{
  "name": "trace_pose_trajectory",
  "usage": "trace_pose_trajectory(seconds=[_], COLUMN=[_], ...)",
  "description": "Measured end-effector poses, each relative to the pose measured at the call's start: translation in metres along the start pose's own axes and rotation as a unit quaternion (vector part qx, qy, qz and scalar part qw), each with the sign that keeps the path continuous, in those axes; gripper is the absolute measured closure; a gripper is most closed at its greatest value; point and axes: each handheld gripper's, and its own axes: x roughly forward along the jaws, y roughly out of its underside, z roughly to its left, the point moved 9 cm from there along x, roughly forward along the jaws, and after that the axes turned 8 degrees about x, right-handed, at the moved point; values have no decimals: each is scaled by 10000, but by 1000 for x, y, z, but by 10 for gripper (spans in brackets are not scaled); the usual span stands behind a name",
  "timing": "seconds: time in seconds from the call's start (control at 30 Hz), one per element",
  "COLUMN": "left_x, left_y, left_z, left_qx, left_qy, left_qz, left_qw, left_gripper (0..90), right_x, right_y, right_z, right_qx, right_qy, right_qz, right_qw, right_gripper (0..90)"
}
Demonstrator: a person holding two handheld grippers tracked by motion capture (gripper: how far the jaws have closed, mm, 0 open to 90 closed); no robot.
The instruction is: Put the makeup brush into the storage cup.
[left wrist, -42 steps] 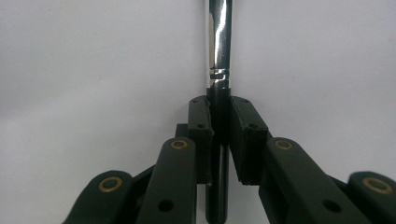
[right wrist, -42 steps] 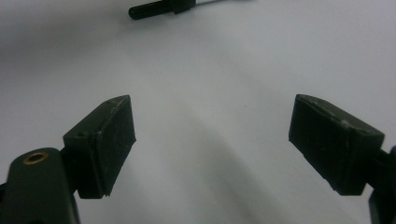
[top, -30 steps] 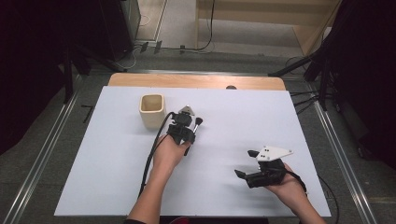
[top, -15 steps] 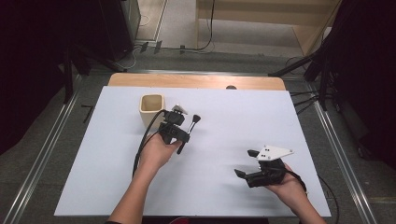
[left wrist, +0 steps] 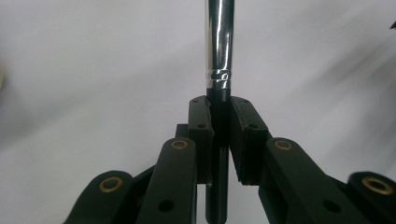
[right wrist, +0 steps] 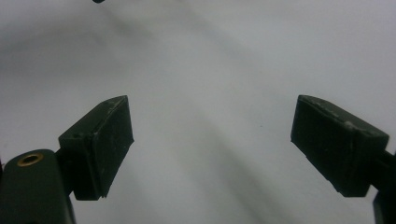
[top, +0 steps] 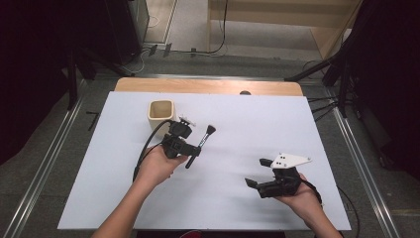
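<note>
A makeup brush (top: 205, 136) with a black handle, silver ferrule and dark bristle head is clamped in my left gripper (top: 192, 152), left of the table's middle. In the left gripper view both pads (left wrist: 201, 119) press on the black handle just below the ferrule, and the brush (left wrist: 218, 46) points away over the white surface. A beige cup (top: 162, 113) stands upright just behind the left gripper, apart from it. Near the front right edge, my right gripper (top: 255, 172) is held open with nothing between its pads (right wrist: 100, 140), over bare white surface.
The white table sheet (top: 277, 129) has a wooden strip (top: 208, 87) along its far edge. Metal rails and grey floor run along both sides. A black cable (top: 143, 156) trails from the left gripper toward the front.
My left hand has shifted left and risen a little with the brush still clamped. The right gripper has stayed where it was.
</note>
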Motion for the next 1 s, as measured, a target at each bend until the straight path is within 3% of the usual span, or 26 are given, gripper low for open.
trace_pose_trajectory(seconds=[0.2,0.27,0.4,0.47,0.77,0.97,1.0], left_x=[-3,-2,0,-1,-3,-8,-8], left_y=[9,15,19,19,21,20,20], left_z=[-2,-3,-5,-8,-9,-16,-16], left_qx=[-1,-103,-142,-186,-276,-299,-299], left_qy=[197,422,636,810,1006,1254,1254], left_qz=[-210,-298,-375,-470,-713,-1126,-1126], left_qw=[9996,9986,9972,9954,9920,9852,9852], left_gripper=[802,802,802,802,801,801,801], right_x=[3,3,7,11,24,24,24], right_y=[-4,-6,-14,-18,-36,-50,-50], right_z=[7,7,10,15,24,29,29], right_qx=[122,193,396,341,519,654,654], right_qy=[-83,-89,-127,-145,-302,-590,-590], right_qz=[15,-21,-131,-143,-394,-714,-714], right_qw=[9999,9998,9991,9992,9974,9936,9936], right_gripper=[142,142,143,143,143,145,145])
